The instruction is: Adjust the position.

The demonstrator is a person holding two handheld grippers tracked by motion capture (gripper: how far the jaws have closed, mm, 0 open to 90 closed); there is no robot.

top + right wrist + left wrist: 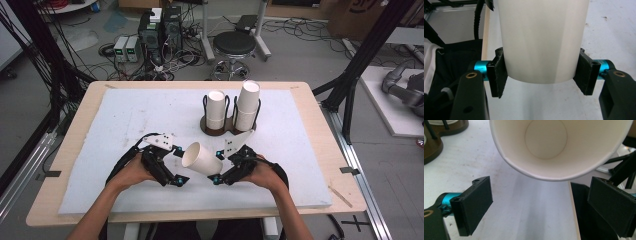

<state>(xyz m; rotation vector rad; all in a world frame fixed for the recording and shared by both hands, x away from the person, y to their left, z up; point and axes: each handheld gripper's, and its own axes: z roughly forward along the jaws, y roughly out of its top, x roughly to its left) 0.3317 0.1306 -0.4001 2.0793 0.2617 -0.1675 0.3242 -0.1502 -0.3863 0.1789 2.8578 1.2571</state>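
A white paper cup [201, 158] hangs tilted just above the white mat, its mouth turned left. My right gripper [217, 166] is shut on the cup's base end; in the right gripper view both pads [497, 75] press the cup wall [541, 42]. My left gripper [179, 165] stands open just left of the cup's mouth. The left gripper view looks straight into the empty cup [559, 147], and the open gripper [542, 206] holds nothing.
A brown holder [220, 129] with black wire loops stands at the back middle of the mat, carrying two stacks of white cups [216, 107] [247, 102]. The white mat [125, 130] covers most of the wooden table [65, 150]. A stool [234, 47] and electronics sit on the floor beyond.
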